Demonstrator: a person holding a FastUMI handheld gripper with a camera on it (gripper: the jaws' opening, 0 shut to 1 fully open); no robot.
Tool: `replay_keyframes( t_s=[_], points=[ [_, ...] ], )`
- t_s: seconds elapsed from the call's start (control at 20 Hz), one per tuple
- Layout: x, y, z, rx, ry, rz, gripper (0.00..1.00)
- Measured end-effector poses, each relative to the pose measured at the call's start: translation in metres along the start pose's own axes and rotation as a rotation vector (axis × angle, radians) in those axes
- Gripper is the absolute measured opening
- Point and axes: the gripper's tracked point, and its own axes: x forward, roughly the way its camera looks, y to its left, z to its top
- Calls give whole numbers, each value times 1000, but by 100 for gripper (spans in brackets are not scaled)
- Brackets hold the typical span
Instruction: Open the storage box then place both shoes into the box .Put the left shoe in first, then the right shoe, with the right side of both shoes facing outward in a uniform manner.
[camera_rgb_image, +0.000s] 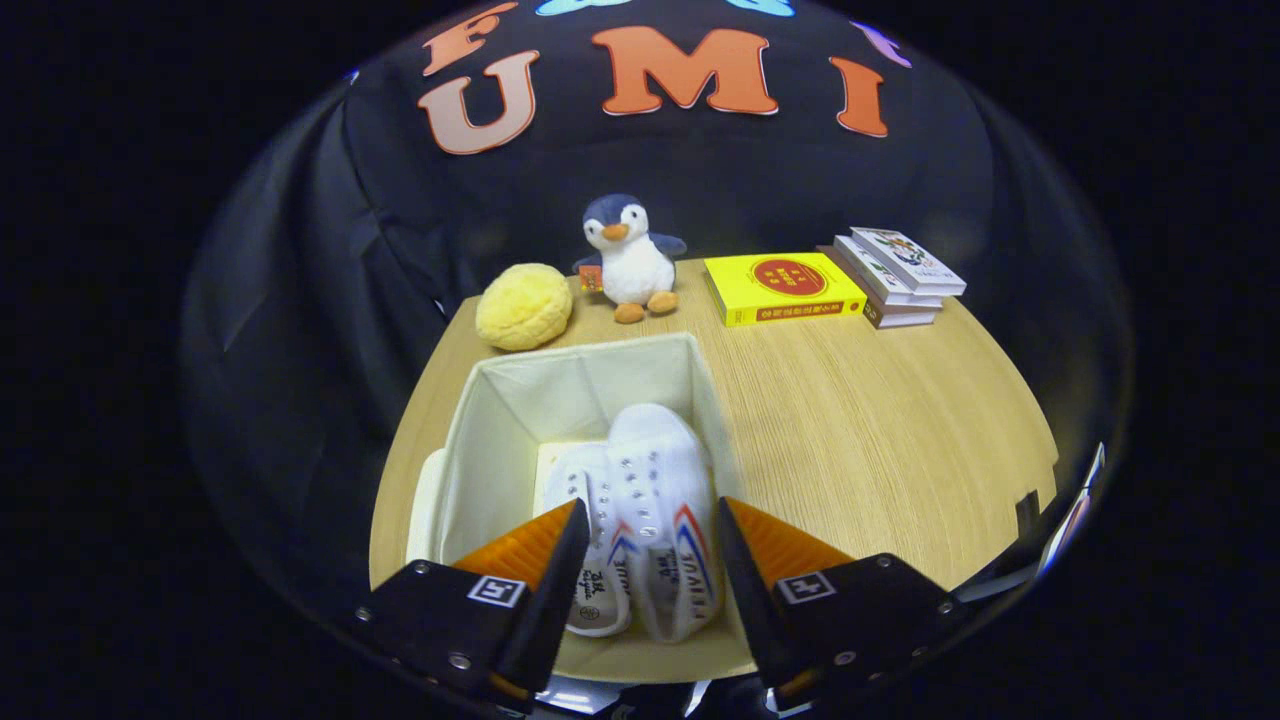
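Nearest me, my claw (652, 570) hangs spread and empty over the open box (500, 410), where both shoes, left (590, 530) and right (665, 500), already lie, so I judge little remains.

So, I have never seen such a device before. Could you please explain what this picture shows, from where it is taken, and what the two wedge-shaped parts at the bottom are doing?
The camera rides on a hand-held gripper, a tool that a person carries, and it looks forward along the tool's two fingers. Those are the wedge-shaped parts. They stand apart, open, one on each side of two white shoes, and I cannot see them pressing anything.

Both shoes, the left-hand shoe and the right-hand shoe, lie side by side inside an open fabric storage box. The box stands on a wooden table.

Beyond the box are a yellow round plush, a toy penguin, a yellow book and a small stack of books.
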Motion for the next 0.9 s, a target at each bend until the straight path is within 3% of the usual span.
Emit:
replay_keyframes(
  t_s=[0.1, 0.15, 0.5, 0.9],
  points=[
    [-16, 5, 23, 3, -55, 34, 93],
    [-23, 3, 32, 3, -79, 46, 97],
    [-82, -58, 109, -21, -328, 15, 98],
    [-159, -195, 150, 61, -546, -86, 98]
  ],
)
